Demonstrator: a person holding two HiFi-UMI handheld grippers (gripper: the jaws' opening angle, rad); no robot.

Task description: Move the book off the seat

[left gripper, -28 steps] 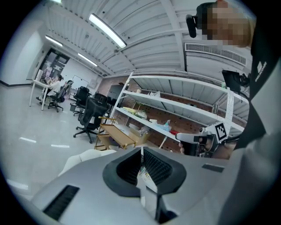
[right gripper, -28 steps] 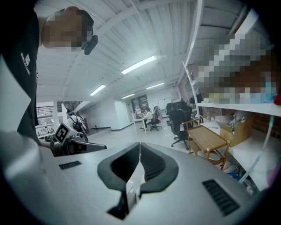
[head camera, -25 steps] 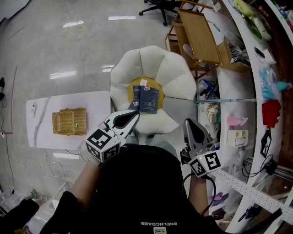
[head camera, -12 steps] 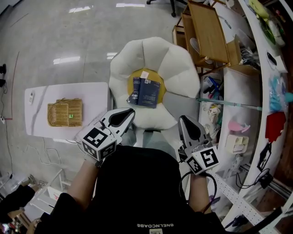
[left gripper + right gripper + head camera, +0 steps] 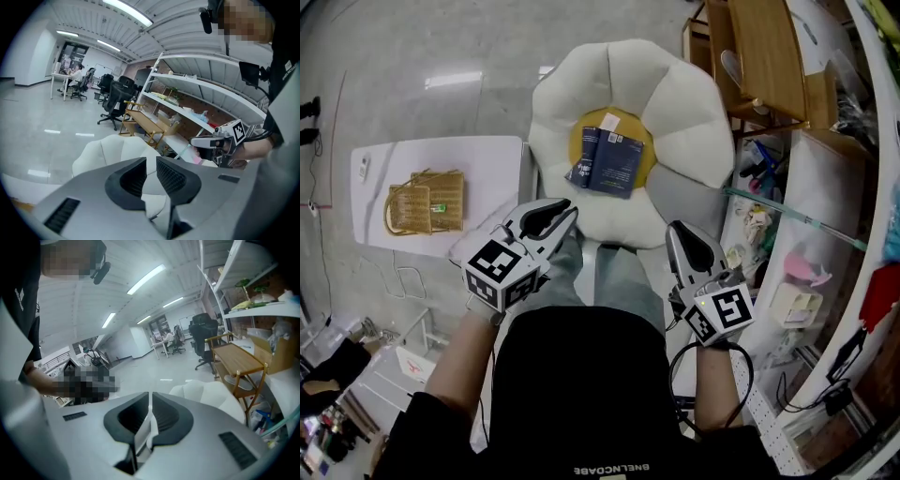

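Observation:
A dark blue book [image 5: 609, 161] lies flat on the yellow centre of a white flower-shaped seat [image 5: 675, 103]. My left gripper [image 5: 565, 211] hovers over the seat's front left edge, short of the book. Its jaws have just been opening and stand slightly apart with nothing between them [image 5: 151, 161]. My right gripper [image 5: 680, 232] is shut and empty at the seat's front right edge [image 5: 150, 397]. The seat [image 5: 108, 150] shows beyond the left jaws, and its cushion [image 5: 206, 392] beyond the right jaws. The book is hidden in both gripper views.
A low white table [image 5: 487, 169] with a woven basket [image 5: 424, 200] stands left of the seat. A wooden rack [image 5: 769, 56] and a cluttered shelving unit [image 5: 825, 187] line the right side. The person's knees [image 5: 609, 272] are just in front of the seat.
Both grippers have come down toward the seat's front edge, and the head view has shifted closer to the seat. The left jaws have parted a little.

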